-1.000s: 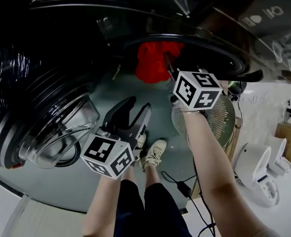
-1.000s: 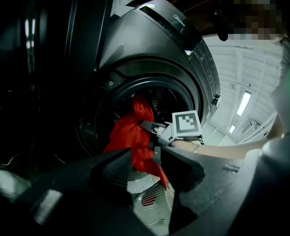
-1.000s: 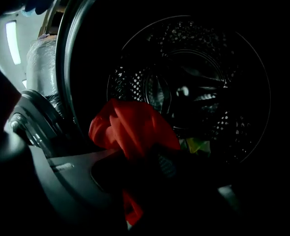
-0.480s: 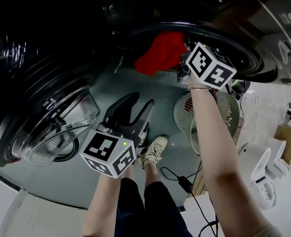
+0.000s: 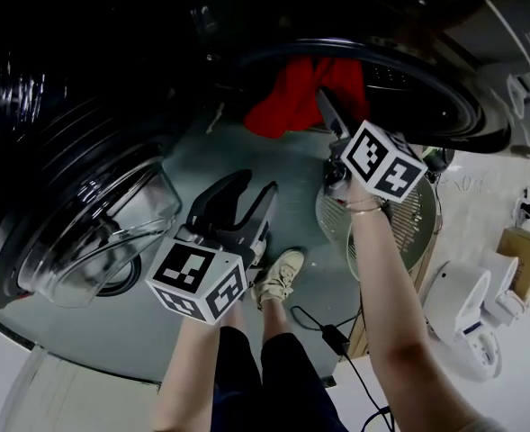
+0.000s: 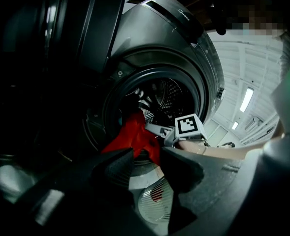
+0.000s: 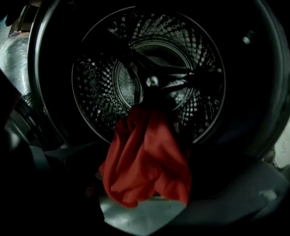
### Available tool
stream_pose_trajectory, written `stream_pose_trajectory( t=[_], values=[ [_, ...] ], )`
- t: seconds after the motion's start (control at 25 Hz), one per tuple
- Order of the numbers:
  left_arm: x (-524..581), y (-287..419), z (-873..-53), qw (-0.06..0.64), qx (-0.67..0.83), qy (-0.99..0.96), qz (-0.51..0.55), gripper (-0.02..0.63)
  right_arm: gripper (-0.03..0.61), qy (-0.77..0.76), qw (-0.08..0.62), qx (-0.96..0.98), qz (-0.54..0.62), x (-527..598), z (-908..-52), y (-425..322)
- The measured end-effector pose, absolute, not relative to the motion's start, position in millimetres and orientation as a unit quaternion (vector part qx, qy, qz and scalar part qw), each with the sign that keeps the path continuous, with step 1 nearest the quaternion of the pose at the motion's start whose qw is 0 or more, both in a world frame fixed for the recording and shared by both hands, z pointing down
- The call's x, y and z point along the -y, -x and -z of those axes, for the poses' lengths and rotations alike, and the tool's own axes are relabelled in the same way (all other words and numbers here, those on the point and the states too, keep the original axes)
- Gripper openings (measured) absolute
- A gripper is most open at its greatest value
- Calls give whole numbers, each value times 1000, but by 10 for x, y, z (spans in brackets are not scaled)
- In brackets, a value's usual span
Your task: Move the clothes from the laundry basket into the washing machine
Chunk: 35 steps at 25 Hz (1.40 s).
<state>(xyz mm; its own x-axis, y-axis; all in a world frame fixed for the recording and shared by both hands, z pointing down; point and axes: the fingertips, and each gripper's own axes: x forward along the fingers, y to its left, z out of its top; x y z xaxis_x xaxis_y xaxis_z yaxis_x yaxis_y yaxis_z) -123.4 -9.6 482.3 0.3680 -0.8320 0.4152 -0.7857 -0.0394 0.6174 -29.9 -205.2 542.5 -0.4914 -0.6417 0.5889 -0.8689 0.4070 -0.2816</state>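
Observation:
A red garment (image 5: 291,93) hangs over the lower lip of the washing machine's drum mouth (image 5: 408,79), half inside and half out. In the right gripper view the red garment (image 7: 145,166) droops from the perforated drum (image 7: 149,73). My right gripper (image 5: 325,106) sits just in front of it. Its jaws have just been opening and stand open, with no pad pressing the cloth. My left gripper (image 5: 249,189) hovers lower, open and empty. In the left gripper view the left gripper (image 6: 147,157) points at the garment (image 6: 134,134) and at the right gripper (image 6: 157,130).
The round glass door (image 5: 94,232) is swung open at the left. A round wire fan (image 5: 404,214) lies on the floor right of the machine, with a white appliance (image 5: 467,304) and a cardboard box (image 5: 521,241) beyond. A cable (image 5: 332,336) runs by the person's shoe (image 5: 278,277).
The right gripper carried the red garment up to the drum mouth, let go of it and drew back down. The garment now hangs on the lip. The left gripper has stayed put.

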Motion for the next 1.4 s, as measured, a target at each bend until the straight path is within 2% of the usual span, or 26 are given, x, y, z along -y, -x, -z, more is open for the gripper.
stream_pose_trajectory(
  t=[0.12, 0.32, 0.56, 0.72, 0.76, 0.84, 0.92, 1.04, 1.4],
  values=[
    [38, 1266, -4872, 410, 565, -715, 31, 164, 609, -466, 239, 785, -330, 1667, -5806, 126],
    [-38, 1296, -4975, 416, 566, -711, 33, 121, 611, -473, 247, 766, -358, 1608, -6155, 13],
    [-85, 1256, -5053, 419, 565, -710, 30, 98, 611, -431, 224, 786, -381, 1598, -6155, 478],
    [-70, 1194, -5028, 418, 556, -718, 30, 96, 607, -442, 268, 775, -363, 1559, -6285, 645],
    [-69, 1188, -5019, 417, 554, -720, 29, 96, 551, -461, 286, 763, -353, 1587, -6314, 593],
    [-67, 1194, -5000, 411, 553, -724, 27, 94, 298, -492, 306, 742, -337, 1632, -6302, 452],
    [-62, 1205, -4979, 405, 555, -726, 25, 82, 127, -496, 293, 749, -328, 1659, -6167, 398],
    [-60, 1212, -4942, 407, 557, -723, 30, 76, 91, -487, 234, 789, -294, 1791, -5752, 440],
    [-44, 1189, -4876, 403, 560, -722, 39, 67, 86, -481, 111, 847, -198, 2532, -4695, 681]
  ],
)
